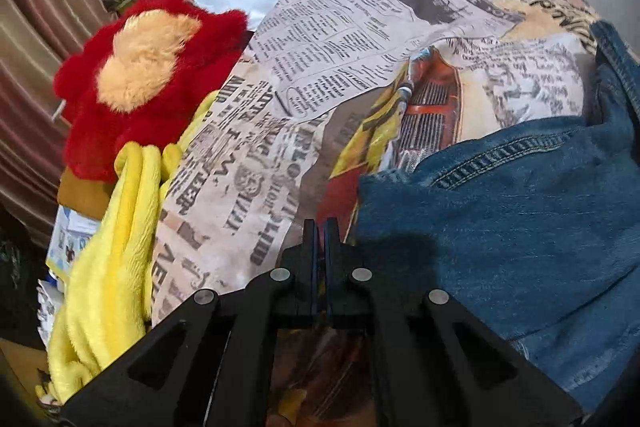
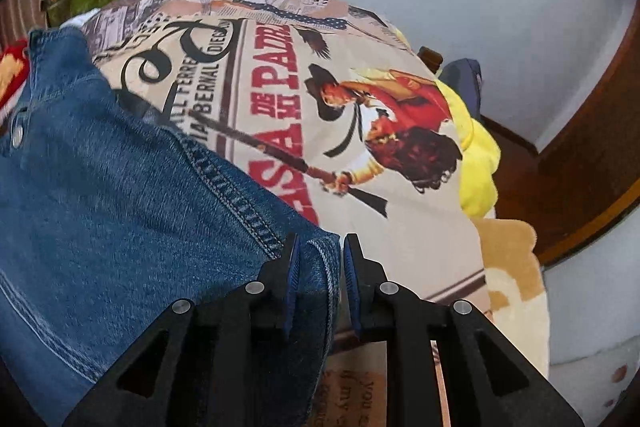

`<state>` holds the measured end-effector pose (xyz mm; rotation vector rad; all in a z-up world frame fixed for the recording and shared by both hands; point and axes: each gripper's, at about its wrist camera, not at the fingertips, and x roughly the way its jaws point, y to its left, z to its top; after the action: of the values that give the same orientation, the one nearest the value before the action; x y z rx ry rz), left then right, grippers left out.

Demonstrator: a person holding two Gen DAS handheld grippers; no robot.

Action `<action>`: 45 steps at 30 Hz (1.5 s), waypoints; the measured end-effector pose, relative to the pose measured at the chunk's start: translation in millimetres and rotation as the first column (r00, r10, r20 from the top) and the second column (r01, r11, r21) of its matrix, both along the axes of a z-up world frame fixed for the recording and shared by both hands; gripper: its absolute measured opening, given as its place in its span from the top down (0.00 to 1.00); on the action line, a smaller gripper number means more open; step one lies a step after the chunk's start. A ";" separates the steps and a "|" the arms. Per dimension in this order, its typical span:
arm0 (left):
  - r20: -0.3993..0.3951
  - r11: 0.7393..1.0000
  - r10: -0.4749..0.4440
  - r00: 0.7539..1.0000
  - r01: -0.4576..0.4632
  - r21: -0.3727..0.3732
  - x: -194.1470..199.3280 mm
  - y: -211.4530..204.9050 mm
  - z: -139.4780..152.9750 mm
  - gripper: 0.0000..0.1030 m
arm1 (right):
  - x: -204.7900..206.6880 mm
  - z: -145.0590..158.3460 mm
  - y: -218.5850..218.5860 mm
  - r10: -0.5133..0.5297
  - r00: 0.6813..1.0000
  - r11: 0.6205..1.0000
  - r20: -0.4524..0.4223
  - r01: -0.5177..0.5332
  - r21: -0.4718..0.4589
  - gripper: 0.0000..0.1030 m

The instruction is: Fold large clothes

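While the left gripper point(image 1: 320, 227) hovers with fingers together and empty beside the denim garment point(image 1: 520, 227), the right gripper point(image 2: 318, 247) has its fingers slightly apart around that garment's hemmed corner, which lies on a printed bedspread point(image 2: 400, 227).

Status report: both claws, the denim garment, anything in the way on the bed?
Left claw shut, empty. Right claw slightly parted around denim garment edge. Red plush and yellow blanket crowd left side.

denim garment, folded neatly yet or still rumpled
Still rumpled. The denim garment lies bunched on the printed bedspread, seams crooked, and its hem corner sits between the right hand-held gripper fingers.
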<state>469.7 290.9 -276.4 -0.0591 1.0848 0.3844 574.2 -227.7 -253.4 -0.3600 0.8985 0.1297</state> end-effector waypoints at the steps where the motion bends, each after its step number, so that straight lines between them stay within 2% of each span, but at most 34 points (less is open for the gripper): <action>1: 0.005 1.000 -0.003 1.000 0.003 -0.015 -3.3 0.6 3.7 0.98 | -3.2 0.0 -0.8 -0.001 1.000 1.000 0.009 0.001 -0.019 0.77; 3: 0.013 1.000 -0.016 1.000 0.016 -0.024 -11.4 -1.7 12.0 0.98 | -7.0 1.1 -4.5 -0.032 0.998 0.996 0.050 0.036 -0.078 0.37; 5: 0.017 0.999 -0.037 0.999 0.037 -0.016 -20.2 -8.4 21.5 0.98 | -8.1 4.8 -16.4 -0.060 0.996 0.996 0.063 0.064 -0.067 0.31; 7: 0.028 0.998 -0.068 0.997 0.069 -0.015 -28.5 -16.5 33.1 0.97 | -6.8 10.8 -32.1 -0.086 0.996 0.996 0.002 0.086 0.017 0.31; 9: 0.044 0.995 -0.097 0.994 0.098 -0.013 -38.1 -26.8 46.7 0.96 | -13.1 24.9 -42.1 -0.099 0.995 0.992 -0.016 0.100 0.082 0.31; 15: 0.118 0.986 -0.158 0.980 0.162 -0.026 -64.8 -57.4 92.4 0.93 | -60.9 83.3 -40.5 -0.054 0.996 0.996 0.073 0.049 0.074 0.30; 24: 0.243 0.971 -0.215 0.946 0.233 -0.047 -116.2 -97.1 158.0 0.90 | -150.7 160.1 -29.3 0.016 0.990 0.978 0.143 -0.045 0.205 0.30; 26: 0.264 0.969 -0.227 0.937 0.245 -0.038 -130.3 -102.7 168.0 0.84 | -171.6 170.8 -26.3 0.033 0.987 0.972 0.158 -0.069 0.226 0.29; 28: 0.284 0.966 -0.236 0.930 0.255 -0.034 -144.7 -107.3 175.1 0.64 | -192.2 178.2 -23.1 0.049 0.984 0.966 0.169 -0.089 0.241 0.29; 29: 0.295 0.966 -0.237 0.925 0.258 -0.032 -152.6 -110.0 177.9 0.59 | -199.5 180.3 -22.2 0.055 0.984 0.964 0.170 -0.097 0.248 0.28; 31: 0.316 0.965 -0.241 0.918 0.261 -0.023 -171.4 -114.4 182.4 0.40 | -217.5 183.4 -21.2 0.064 0.984 0.955 0.168 -0.109 0.275 0.27; 33: 0.331 0.964 -0.243 0.912 0.265 -0.021 -188.4 -117.7 183.6 0.33 | -233.5 182.9 -22.2 0.067 0.985 0.943 0.159 -0.114 0.311 0.23; 37: 0.321 0.962 -0.251 0.913 0.273 -0.025 -220.5 -122.2 174.1 0.21 | -264.6 172.4 -26.4 0.062 0.991 0.928 0.119 -0.101 0.358 0.23; 39: 0.308 0.962 -0.244 0.920 0.270 -0.046 -233.3 -122.3 164.2 0.16 | -276.0 164.0 -28.6 0.057 0.994 0.928 0.098 -0.089 0.362 0.23; 45: 0.223 0.960 -0.203 0.953 0.239 -0.147 -263.7 -114.3 119.7 0.16 | -307.3 124.5 -41.5 0.030 1.000 0.941 0.004 -0.030 0.337 0.23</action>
<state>205.9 176.6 -156.6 -0.1267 0.9055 0.0775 266.9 -269.2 -128.9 -0.0531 0.8543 0.3084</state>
